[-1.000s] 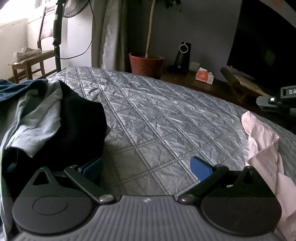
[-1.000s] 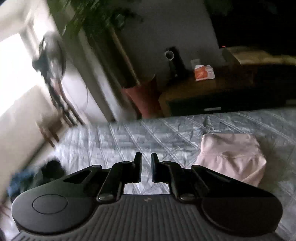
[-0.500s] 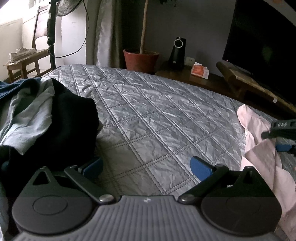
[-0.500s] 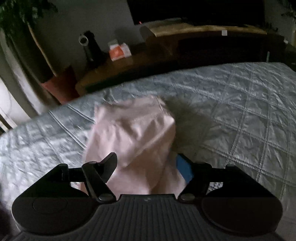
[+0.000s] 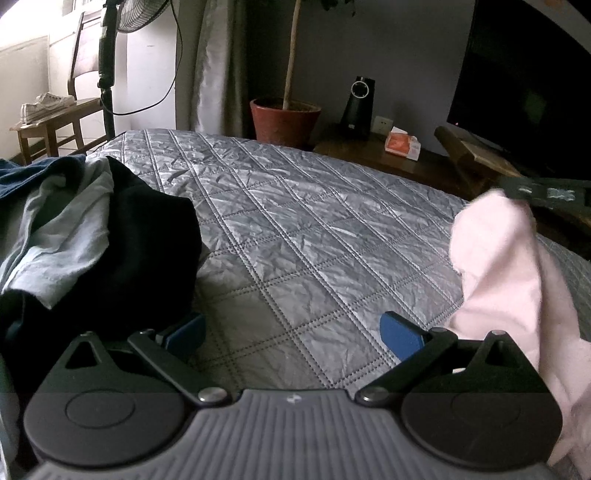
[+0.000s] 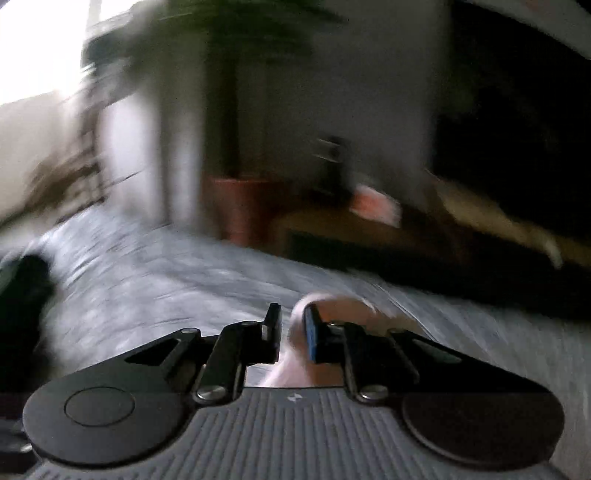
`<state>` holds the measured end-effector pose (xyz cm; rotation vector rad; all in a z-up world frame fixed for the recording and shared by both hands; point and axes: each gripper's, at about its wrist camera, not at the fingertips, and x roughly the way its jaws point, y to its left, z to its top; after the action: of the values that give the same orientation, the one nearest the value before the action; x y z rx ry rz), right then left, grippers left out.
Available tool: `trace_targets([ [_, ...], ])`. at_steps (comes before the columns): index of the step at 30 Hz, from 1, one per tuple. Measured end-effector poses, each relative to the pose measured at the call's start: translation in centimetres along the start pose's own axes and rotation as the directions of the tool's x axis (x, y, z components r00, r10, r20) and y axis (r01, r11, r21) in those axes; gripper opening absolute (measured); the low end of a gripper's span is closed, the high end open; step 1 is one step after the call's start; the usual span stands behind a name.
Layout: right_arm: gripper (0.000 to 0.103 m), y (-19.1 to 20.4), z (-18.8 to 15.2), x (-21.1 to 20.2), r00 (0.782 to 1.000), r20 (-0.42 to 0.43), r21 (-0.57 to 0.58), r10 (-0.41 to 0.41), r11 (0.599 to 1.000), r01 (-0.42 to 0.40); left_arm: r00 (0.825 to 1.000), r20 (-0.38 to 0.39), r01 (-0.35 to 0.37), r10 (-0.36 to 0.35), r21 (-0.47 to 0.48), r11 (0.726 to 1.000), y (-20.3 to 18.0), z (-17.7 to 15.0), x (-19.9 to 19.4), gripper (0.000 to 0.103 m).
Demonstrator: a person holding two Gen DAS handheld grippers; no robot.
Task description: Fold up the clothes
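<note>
Home bedroom: bed (image 5: 295,236) with grey quilted cover, heaped clothes (image 5: 85,236), curtain (image 5: 218,66), potted plant (image 5: 284,118), standing fan (image 5: 142,14), wooden chair (image 5: 55,114) with sneakers (image 5: 44,105), TV (image 5: 524,85), tissue box (image 5: 402,144) on low cabinet.

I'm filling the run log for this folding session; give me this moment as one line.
phase: lifting | right gripper: shut on pink garment, raised off quilt | left gripper: open, empty | dark clothes pile: untouched
</note>
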<state>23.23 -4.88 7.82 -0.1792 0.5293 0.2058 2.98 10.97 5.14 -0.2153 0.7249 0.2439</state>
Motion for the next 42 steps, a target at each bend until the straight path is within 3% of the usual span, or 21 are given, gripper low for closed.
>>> trace_targets([
  [3, 0.034, 4.7, 0.4, 0.1, 0.997, -0.025, -0.238, 0.076, 0.968, -0.08, 1.0, 0.003, -0.007, 0.007, -0.004, 1.0, 0.1, 0.1, 0.0, 0.1],
  [5, 0.035, 4.1, -0.1, -1.0, 0.988, -0.005, -0.167, 0.153, 0.974, -0.152, 1.0, 0.009, -0.016, 0.016, -0.02, 1.0, 0.5, 0.2, -0.1, 0.1],
  [7, 0.049, 2.4, -1.2, -1.6, 0.994, -0.036, -0.08, 0.105, 0.991, -0.108, 1.0, 0.013, -0.02, 0.02, -0.041, 0.999, 0.8, 0.3, -0.1, 0.1],
  [8, 0.072, 1.7, -1.8, -1.8, 0.995, -0.054, -0.042, 0.083, 0.995, -0.085, 1.0, 0.012, -0.019, 0.02, -0.044, 0.999, 0.9, 0.4, -0.1, 0.1],
  [9, 0.084, 1.1, -2.9, -2.3, 0.994, -0.081, -0.038, 0.067, 0.997, -0.07, 1.0, 0.012, -0.019, 0.019, -0.041, 0.999, 0.8, 0.4, -0.1, 0.1],
  [13, 0.087, 0.7, -6.1, -5.7, 0.992, -0.115, -0.15, -0.056, 0.988, 0.039, 1.0, 0.011, -0.016, 0.017, -0.035, 0.999, 0.7, 0.3, -0.1, 0.1],
  [15, 0.096, 0.0, -7.6, -6.5, 0.973, -0.155, -0.216, -0.172, 0.967, 0.137, 1.0, 0.008, -0.013, 0.013, -0.035, 0.999, 0.7, 0.3, -0.1, 0.1],
  [19, 0.096, -4.8, -10.5, -7.7, 0.917, -0.252, -0.079, -0.308, 0.951, 0.298, 1.0, 0.004, -0.012, 0.012, -0.017, 1.0, 0.3, 0.1, 0.0, 0.1],
  [20, 0.095, -5.9, -11.2, -7.7, 0.924, -0.309, 0.0, -0.224, 0.972, 0.236, 1.0, 0.004, -0.012, 0.012, -0.013, 1.0, 0.2, 0.1, 0.0, 0.1],
  [21, 0.07, -7.0, -11.9, -7.6, 0.924, -0.357, 0.083, -0.135, 0.981, 0.175, 1.0, 0.004, -0.012, 0.012, -0.009, 1.0, 0.1, 0.1, 0.1, 0.1],
  [23, 0.008, -8.6, -13.1, -8.2, 0.92, -0.391, 0.24, 0.007, 0.966, 0.094, 1.0, 0.003, -0.013, 0.013, -0.003, 1.0, 0.0, 0.0, 0.1, 0.1],
  [25, 0.004, -9.8, -14.3, -9.5, 0.92, -0.374, 0.387, 0.114, 0.921, 0.043, 1.0, 0.002, -0.015, 0.015, 0.0, 1.0, -0.1, -0.1, 0.2, 0.1],
  [27, 0.003, -10.9, -15.7, -11.5, 0.924, -0.32, 0.57, 0.208, 0.822, 0.012, 1.0, 0.004, -0.016, 0.016, 0.0, 1.0, -0.1, 0.0, 0.2, 0.1],
  [29, 0.003, -10.1, -17.6, -13.6, 0.901, -0.303, 0.673, 0.311, 0.739, -0.029, 1.0, 0.006, -0.018, 0.018, -0.002, 1.0, -0.1, 0.0, 0.2, 0.1],
  [32, 0.004, -4.9, -19.1, -15.9, 0.83, -0.348, 0.686, 0.436, 0.721, -0.092, 1.0, 0.013, -0.022, 0.022, -0.006, 1.0, -0.1, 0.1, 0.1, 0.1],
  [35, 0.011, 1.0, -18.7, -16.7, 0.745, -0.315, 0.686, 0.588, 0.684, -0.25, 1.0, 0.019, -0.025, 0.025, 0.0, 1.0, -0.3, 0.1, -0.1, 0.1],
  [37, 0.016, 4.7, -17.5, -16.6, 0.664, -0.342, 0.638, 0.665, 0.683, -0.355, 0.999, 0.022, -0.029, 0.029, 0.016, 0.999, -0.4, 0.0, -0.1, 0.1],
  [38, 0.021, 6.0, -16.7, -16.8, 0.644, -0.386, 0.569, 0.661, 0.72, -0.398, 0.999, 0.023, -0.032, 0.032, 0.022, 0.999, -0.4, 0.0, -0.1, 0.1],
  [40, 0.026, 6.8, -15.6, -17.6, 0.582, -0.434, 0.486, 0.688, 0.722, -0.492, 0.999, 0.025, -0.038, 0.037, 0.021, 0.999, -0.1, 0.1, 0.0, 0.1],
  [41, 0.026, 6.3, -14.9, -18.4, 0.583, -0.437, 0.438, 0.685, 0.728, -0.527, 0.999, 0.026, -0.038, 0.038, 0.008, 0.999, 0.2, 0.3, 0.0, 0.1],
  [42, 0.026, 5.3, -14.2, -19.2, 0.609, -0.437, 0.384, 0.663, 0.749, -0.54, 0.999, 0.026, -0.038, 0.038, -0.006, 0.999, 0.4, 0.4, 0.0, 0.1],
])
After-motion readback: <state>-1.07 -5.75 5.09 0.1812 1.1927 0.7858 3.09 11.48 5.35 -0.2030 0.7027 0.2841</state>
